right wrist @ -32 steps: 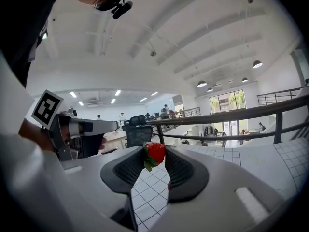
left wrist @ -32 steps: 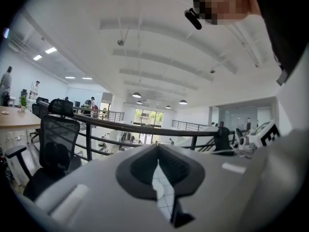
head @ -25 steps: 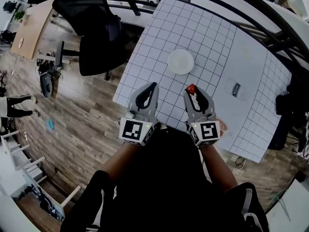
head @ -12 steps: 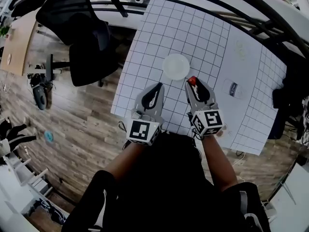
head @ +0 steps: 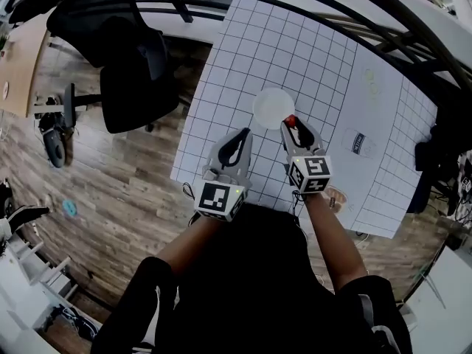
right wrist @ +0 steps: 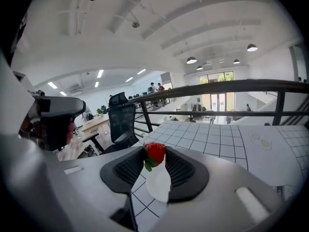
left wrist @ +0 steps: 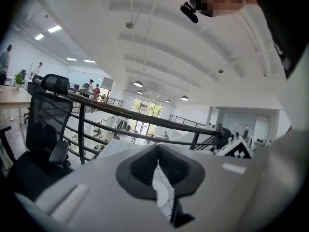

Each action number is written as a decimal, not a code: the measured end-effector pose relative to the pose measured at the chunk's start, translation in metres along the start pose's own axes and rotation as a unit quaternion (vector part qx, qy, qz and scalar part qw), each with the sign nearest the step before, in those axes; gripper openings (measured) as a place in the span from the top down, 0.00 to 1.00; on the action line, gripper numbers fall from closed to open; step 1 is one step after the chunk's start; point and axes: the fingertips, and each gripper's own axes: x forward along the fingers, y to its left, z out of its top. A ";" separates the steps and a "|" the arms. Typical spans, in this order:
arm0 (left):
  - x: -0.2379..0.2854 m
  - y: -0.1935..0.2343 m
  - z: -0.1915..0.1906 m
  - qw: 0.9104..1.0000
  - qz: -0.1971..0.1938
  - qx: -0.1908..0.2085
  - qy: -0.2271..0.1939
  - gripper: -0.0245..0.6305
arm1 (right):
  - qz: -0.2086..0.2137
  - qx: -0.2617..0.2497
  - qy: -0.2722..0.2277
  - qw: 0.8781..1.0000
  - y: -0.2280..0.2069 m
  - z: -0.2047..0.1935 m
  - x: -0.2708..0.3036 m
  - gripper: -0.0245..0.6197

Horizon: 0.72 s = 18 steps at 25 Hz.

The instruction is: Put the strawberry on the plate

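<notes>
A red strawberry (head: 290, 120) with green leaves sits pinched at the tips of my right gripper (head: 291, 125), just off the near right rim of the white plate (head: 273, 108). In the right gripper view the strawberry (right wrist: 155, 153) is held between the dark pads of the right gripper (right wrist: 156, 156), and the plate (right wrist: 158, 183) shows below it through the gap. My left gripper (head: 244, 133) hovers over the gridded table (head: 310, 57) short of the plate's near left side. In its own view the left gripper (left wrist: 157, 150) is shut and holds nothing.
A black office chair (head: 133, 57) stands off the table's left edge over the wooden floor (head: 110, 190). A black railing (head: 354, 9) curves behind the table. A small printed label (head: 359, 142) lies to the right of the right gripper.
Both grippers have moved forward over the table toward the plate. The right one carried the strawberry from well short of the plate up to its near right rim.
</notes>
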 end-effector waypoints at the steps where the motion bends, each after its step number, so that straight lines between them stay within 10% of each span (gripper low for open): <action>1: 0.003 0.001 0.000 1.000 -0.004 -0.003 0.002 0.95 | -0.001 0.002 0.008 1.000 -0.002 -0.005 0.007 0.75; 18: -0.003 0.045 -0.001 1.000 0.019 -0.020 -0.002 0.95 | -0.007 -0.020 0.122 0.992 -0.020 -0.079 0.094 0.75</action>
